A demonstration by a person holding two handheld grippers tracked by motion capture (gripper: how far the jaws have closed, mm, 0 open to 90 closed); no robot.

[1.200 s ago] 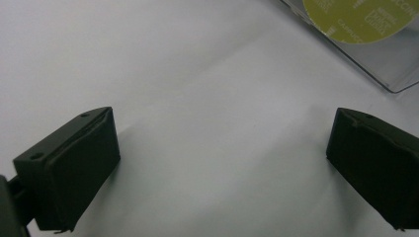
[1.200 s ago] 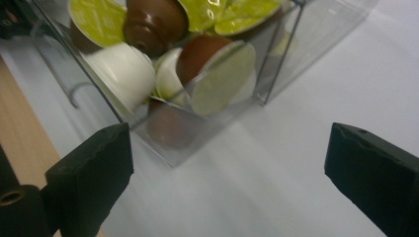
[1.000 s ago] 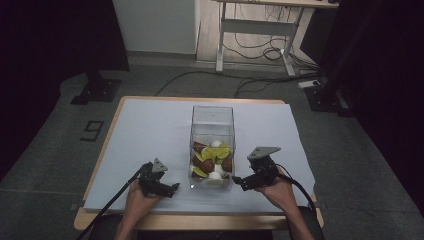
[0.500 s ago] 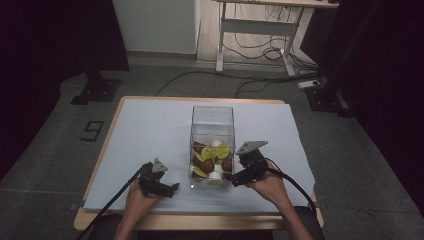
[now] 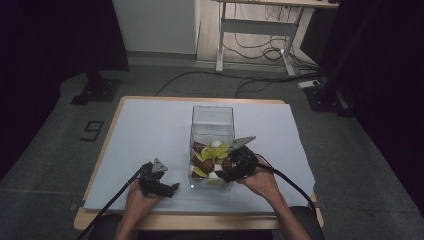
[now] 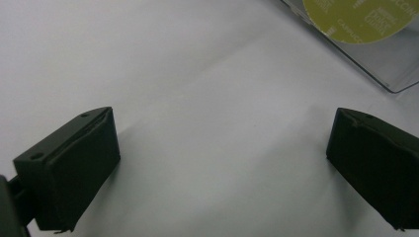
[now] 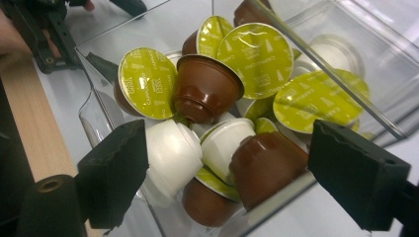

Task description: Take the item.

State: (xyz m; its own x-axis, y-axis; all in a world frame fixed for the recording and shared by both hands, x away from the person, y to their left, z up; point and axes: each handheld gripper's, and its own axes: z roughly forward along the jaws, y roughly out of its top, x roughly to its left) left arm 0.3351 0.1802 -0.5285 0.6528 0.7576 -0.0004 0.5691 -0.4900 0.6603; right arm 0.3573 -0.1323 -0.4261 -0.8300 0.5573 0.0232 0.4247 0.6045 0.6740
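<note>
A: Start at the right gripper. How did its jaws stand?

B: Apart, though they had just been closing a little. In the right gripper view they straddled the near end of the clear box, with nothing pressed between the pads – the capsules lay past the tips, inside the wall.

A: So nothing was held?

B: Nothing that I could see. The nearest were a white capsule by one jaw and a brown capsule by the other, with a second white one between them. Beyond sat another brown capsule, foot toward the camera, among green-lidded ones.

A: And which way did the pile lie from that gripper?

B: In the high view, toward eleven o'clock and just beside it – the gripper leaned over the box's right near corner, pointing left into it. The box ran long from six to twelve o'clock, the capsules heaped at the six o'clock end, and the far end looked bare.

A: The left gripper?

B: Wide open on bare white table cover, holding nothing. The box corner, with a green lid behind it, showed at about one o'clock in its view. It lay at the box's eight o'clock, clearly apart.

A: So the right was the nearer.

B: By my judgement, yes. A pick would turn on dipping its tips over the rim onto one capsule.
</note>
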